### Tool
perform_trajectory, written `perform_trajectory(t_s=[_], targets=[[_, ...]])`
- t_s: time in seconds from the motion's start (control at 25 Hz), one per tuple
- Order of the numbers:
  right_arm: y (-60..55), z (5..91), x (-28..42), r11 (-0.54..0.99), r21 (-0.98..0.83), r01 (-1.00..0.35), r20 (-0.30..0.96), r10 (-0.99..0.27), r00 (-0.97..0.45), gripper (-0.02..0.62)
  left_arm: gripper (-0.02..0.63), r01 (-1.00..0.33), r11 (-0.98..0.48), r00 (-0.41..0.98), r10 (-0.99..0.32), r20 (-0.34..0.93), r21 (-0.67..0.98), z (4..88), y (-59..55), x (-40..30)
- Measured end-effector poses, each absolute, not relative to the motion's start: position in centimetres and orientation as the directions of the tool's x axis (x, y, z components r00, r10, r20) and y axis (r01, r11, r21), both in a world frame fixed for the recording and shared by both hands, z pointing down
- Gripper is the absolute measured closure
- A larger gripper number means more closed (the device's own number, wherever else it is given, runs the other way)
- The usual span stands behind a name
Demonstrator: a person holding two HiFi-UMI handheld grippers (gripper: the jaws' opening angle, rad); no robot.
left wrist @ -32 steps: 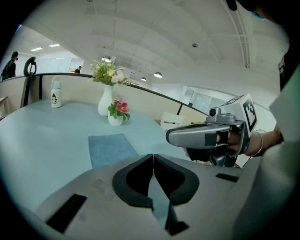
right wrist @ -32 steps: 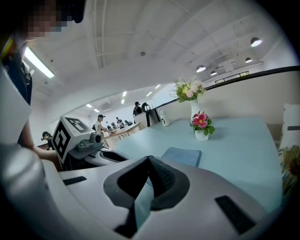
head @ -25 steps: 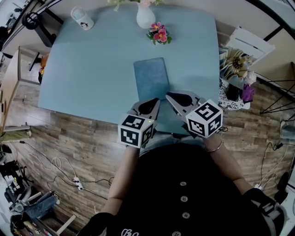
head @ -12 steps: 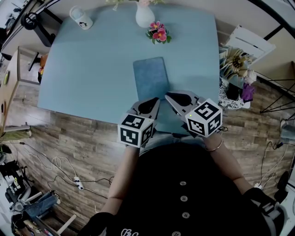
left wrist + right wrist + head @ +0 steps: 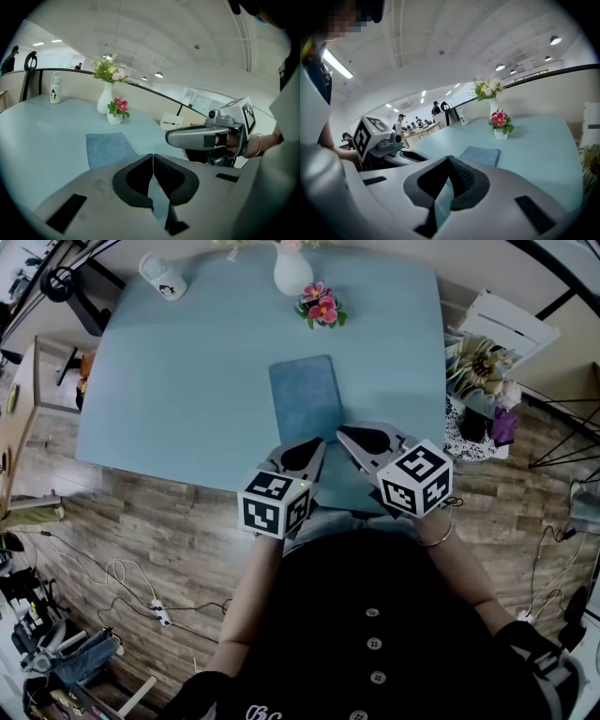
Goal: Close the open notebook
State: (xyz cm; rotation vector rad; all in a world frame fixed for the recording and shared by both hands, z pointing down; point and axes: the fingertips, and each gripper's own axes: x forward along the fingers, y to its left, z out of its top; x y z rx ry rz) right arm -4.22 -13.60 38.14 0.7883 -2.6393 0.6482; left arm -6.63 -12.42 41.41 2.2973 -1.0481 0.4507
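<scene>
Evidently no chg vs. prior frames: notebook [image 5: 305, 397] lies flat & already shut at frame centre on desk [image 5: 169, 381], just above left claw [image 5: 153, 157] & right claw [image 5: 449, 158], both clamped together, empty, stationary, so task appears complete.

The person held both grippers side by side in the lower middle of the head view. The left forearm [image 5: 251, 582] and right forearm [image 5: 461, 570] reached up from the bottom of the frame. The left gripper [image 5: 317, 444] had its jaws pressed together and empty, tip angled up and rightward. The right gripper [image 5: 343, 435] was likewise closed on nothing, pointing up and leftward. The two tips sat just beside each other.
</scene>
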Motion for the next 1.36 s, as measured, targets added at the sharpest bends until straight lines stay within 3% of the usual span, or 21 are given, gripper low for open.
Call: perform_trajectory(t_s=[1.36], targets=[[-13.5, 39.0, -5.3, 0.741, -0.330, -0.585, 0.439, -0.429, -0.790, 0.592, 0.589, -0.763, -0.534, 0.643, -0.570, 0.512, 0.364, 41.7, -12.4, -7.3]])
